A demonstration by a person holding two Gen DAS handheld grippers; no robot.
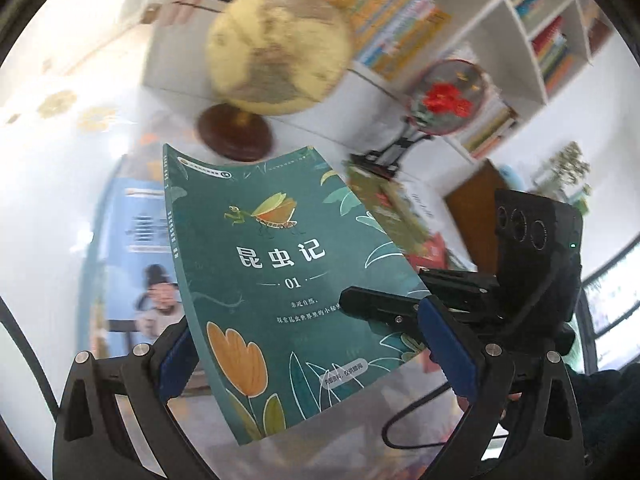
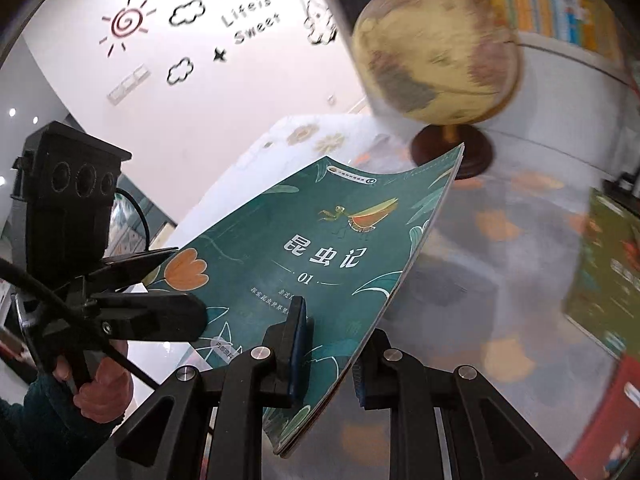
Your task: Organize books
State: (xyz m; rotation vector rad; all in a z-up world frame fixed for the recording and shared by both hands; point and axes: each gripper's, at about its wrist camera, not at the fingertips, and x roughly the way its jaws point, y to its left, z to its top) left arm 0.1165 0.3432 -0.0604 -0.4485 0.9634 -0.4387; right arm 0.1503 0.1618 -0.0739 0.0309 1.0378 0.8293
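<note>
Clamping the green book [image 2: 320, 248] in our right claw [image 2: 326, 354], we hold it above the counter [image 2: 500, 280]. Our left claw [image 1: 312, 360] stands wide around its spine edge, near a globe [image 1: 276, 48].

Green paperback [image 1: 280, 280] with orange tulip and mantis cover, held tilted off the table, slightly bowed

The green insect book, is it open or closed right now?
Closed: the green insect book shows its whole front cover, with its pages stacked together at the edge, pinched by the right gripper.
</note>
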